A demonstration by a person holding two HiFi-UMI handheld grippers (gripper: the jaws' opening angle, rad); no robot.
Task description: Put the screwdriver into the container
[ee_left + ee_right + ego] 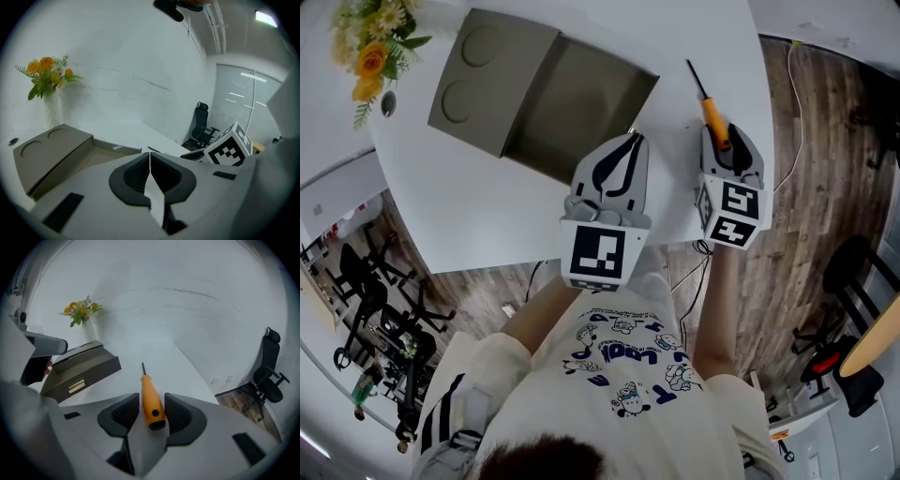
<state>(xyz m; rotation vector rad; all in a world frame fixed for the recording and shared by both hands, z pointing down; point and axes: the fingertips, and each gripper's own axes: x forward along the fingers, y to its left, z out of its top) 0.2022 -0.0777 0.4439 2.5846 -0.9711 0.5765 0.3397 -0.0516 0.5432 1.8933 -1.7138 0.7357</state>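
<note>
An orange-handled screwdriver with a black shaft lies on the white table, right of the open grey-brown container. My right gripper stands open around the handle; a narrow gap shows between the handle and each pad. The shaft points away from me across the table. My left gripper hovers by the container's near right corner, shut and empty, its pads meeting in a thin line. The container has its lid folded back on the left.
A vase of yellow and orange flowers stands at the table's far left corner. The table's near edge runs just below both grippers, with wooden floor beyond it. A black office chair stands off to the right.
</note>
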